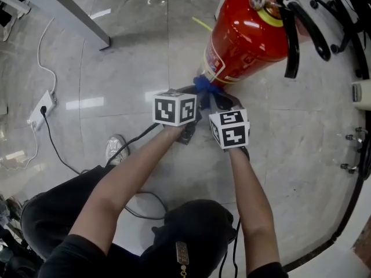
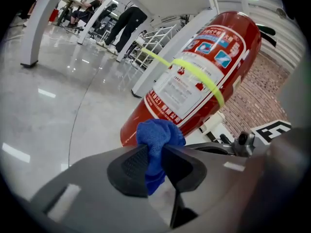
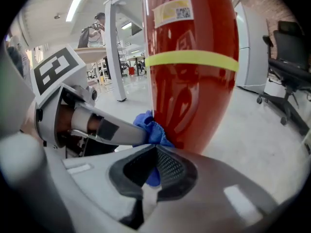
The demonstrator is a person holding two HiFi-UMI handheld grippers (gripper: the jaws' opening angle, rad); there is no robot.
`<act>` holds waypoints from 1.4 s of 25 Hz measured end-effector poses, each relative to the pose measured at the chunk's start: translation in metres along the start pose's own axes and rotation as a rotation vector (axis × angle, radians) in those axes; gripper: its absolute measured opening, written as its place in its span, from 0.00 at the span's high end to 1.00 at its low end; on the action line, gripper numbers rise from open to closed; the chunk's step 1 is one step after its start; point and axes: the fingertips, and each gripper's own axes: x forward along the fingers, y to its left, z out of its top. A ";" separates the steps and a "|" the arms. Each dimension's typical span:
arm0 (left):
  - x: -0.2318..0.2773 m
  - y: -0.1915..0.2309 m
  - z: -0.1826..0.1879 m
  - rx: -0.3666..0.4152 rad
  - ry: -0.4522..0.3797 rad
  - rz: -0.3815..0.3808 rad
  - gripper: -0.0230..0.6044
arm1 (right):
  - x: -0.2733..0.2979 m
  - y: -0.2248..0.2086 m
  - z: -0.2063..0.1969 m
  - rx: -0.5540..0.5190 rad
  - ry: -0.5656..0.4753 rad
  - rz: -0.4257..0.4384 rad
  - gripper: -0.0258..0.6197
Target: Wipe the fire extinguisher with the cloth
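Fire extinguisher point(image 1: 249, 33): red cylinder standing on the floor point(image 1: 116, 57); a yellow band point(image 3: 192, 59) circles its body and a black hose point(image 1: 293, 33) hangs down one side.
Cloth point(image 2: 159, 135): blue, bunched, against the cylinder's lower body near the base, shared by both grippers.
Left gripper point(image 2: 155, 150): fingers pinching a fold of the cloth, which bulges beyond their tips.
Right gripper point(image 3: 154, 160): fingers pressed together on the cloth's other part, just beside the red wall.
Open room: bare grey tiles lie to the left of the extinguisher and in front of the person.
Left margin: a power strip point(image 1: 43, 106) with a white lead, a black cable point(image 1: 58, 149) and a slanted grey beam point(image 1: 69, 10).
Right margin: office chair point(image 3: 289, 52) bases and casters stand near the cylinder.
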 end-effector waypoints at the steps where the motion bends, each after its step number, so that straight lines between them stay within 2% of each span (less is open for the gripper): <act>1: 0.004 0.004 -0.004 0.001 0.013 0.008 0.87 | 0.002 0.000 -0.003 0.007 0.001 0.002 0.96; 6: 0.023 0.025 -0.027 0.026 0.103 0.054 0.86 | -0.003 0.012 -0.015 0.002 -0.032 0.084 0.92; 8: 0.023 0.028 -0.029 0.021 0.124 0.045 0.86 | -0.003 0.019 -0.022 -0.032 -0.021 0.111 0.81; 11: 0.015 0.017 -0.027 0.013 0.172 -0.028 0.84 | 0.005 0.030 -0.028 -0.075 0.008 0.137 0.63; 13: 0.005 0.003 -0.023 0.011 0.201 -0.095 0.83 | 0.011 0.034 -0.023 -0.087 0.000 0.136 0.60; 15: -0.005 -0.010 -0.020 0.043 0.230 -0.135 0.81 | 0.014 0.032 -0.016 -0.088 -0.021 0.110 0.61; 17: -0.012 -0.021 -0.017 0.143 0.247 -0.145 0.77 | 0.013 0.025 -0.010 -0.075 -0.040 0.072 0.78; 18: -0.014 -0.025 -0.014 0.206 0.247 -0.139 0.76 | 0.011 0.020 -0.007 -0.062 -0.052 0.055 0.81; 22: -0.024 -0.035 0.002 0.451 0.242 -0.084 0.67 | -0.004 0.006 0.003 -0.009 -0.104 0.005 0.83; 25: -0.035 -0.034 0.011 0.608 0.312 -0.043 0.67 | -0.023 -0.003 0.017 0.034 -0.146 -0.010 0.83; 28: -0.046 -0.024 0.028 0.781 0.384 0.036 0.68 | -0.047 -0.002 0.042 0.020 -0.201 -0.013 0.83; 32: -0.065 -0.038 0.062 0.912 0.375 0.055 0.73 | -0.088 -0.002 0.078 -0.007 -0.284 -0.033 0.83; 35: -0.081 -0.049 0.087 1.013 0.363 0.098 0.74 | -0.117 -0.004 0.106 -0.010 -0.322 -0.035 0.83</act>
